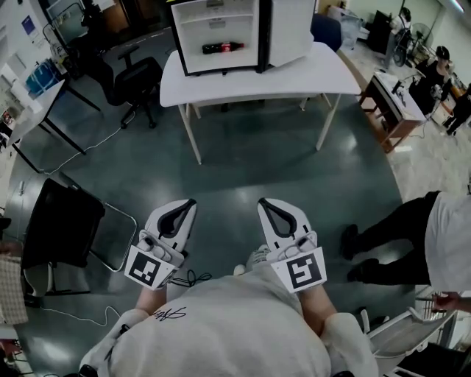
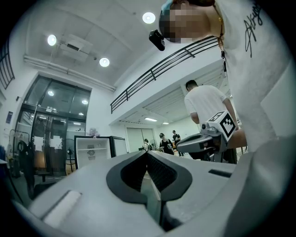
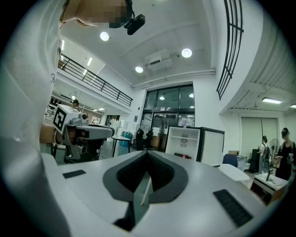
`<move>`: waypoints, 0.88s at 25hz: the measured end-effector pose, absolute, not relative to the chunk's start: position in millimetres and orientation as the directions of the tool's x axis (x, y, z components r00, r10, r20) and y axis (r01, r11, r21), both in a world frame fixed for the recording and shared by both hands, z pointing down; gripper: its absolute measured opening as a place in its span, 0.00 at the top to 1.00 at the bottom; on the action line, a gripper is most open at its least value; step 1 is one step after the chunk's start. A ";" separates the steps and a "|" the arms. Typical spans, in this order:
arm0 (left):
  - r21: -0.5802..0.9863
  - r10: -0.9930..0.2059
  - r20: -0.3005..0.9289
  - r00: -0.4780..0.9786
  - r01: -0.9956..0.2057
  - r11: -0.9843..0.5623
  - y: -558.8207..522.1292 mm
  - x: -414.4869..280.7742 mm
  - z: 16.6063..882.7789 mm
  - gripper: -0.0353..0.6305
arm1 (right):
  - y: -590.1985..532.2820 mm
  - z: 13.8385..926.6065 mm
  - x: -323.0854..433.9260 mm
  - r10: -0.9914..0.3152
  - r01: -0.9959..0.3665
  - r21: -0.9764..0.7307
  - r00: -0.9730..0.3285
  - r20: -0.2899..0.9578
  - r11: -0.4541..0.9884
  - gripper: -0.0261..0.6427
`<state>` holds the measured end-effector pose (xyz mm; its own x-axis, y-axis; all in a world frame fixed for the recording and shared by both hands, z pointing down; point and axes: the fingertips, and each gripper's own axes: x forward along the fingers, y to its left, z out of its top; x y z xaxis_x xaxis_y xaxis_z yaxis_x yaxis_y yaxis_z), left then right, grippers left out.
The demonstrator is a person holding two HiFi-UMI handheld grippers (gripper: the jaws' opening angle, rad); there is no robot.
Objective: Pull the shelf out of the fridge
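White table [image 1: 324,77] stands well apart from the person. On it is an open fridge [image 1: 219,31], shelf [image 1: 217,18] still inside, bottle [image 1: 222,48] lying below it. Left gripper [image 1: 191,203] and right gripper [image 1: 262,202] are side by side, jaws fully closed, holding nothing.

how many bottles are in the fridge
1. The bottle lies on its side in the lower part of the open fridge, which stands on the table. The fridge's top is cut off, so more may be hidden.
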<state>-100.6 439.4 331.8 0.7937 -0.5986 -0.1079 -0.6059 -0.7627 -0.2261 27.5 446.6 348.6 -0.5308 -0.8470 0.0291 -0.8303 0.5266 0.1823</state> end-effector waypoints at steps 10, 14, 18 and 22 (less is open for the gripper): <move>-0.206 -0.616 -0.079 0.784 -0.618 -0.759 426.0 -101.0 337.3 0.94 | 433.4 348.7 24.8 -0.841 -0.825 0.188 -0.540 0.018 0.533 0.94; -0.220 -0.615 -0.087 0.784 -0.617 -0.755 414.2 -99.4 335.1 0.94 | 419.1 346.8 26.5 -0.836 -0.818 0.197 -0.548 0.017 0.540 0.94; -0.230 -0.621 -0.090 0.779 -0.623 -0.748 396.0 -97.4 335.3 0.94 | 400.1 344.4 28.8 -0.833 -0.812 0.214 -0.553 0.018 0.543 0.94; -0.229 -0.631 -0.084 0.771 -0.632 -0.741 374.7 -93.3 334.9 0.94 | 381.0 341.4 32.1 -0.833 -0.805 0.246 -0.553 0.017 0.540 0.94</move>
<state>-93.3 374.7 334.9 0.7709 -0.6314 -0.0837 -0.6315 -0.7407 -0.2291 32.1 381.0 341.4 -0.5533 -0.8328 0.0173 -0.8049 0.5399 0.2461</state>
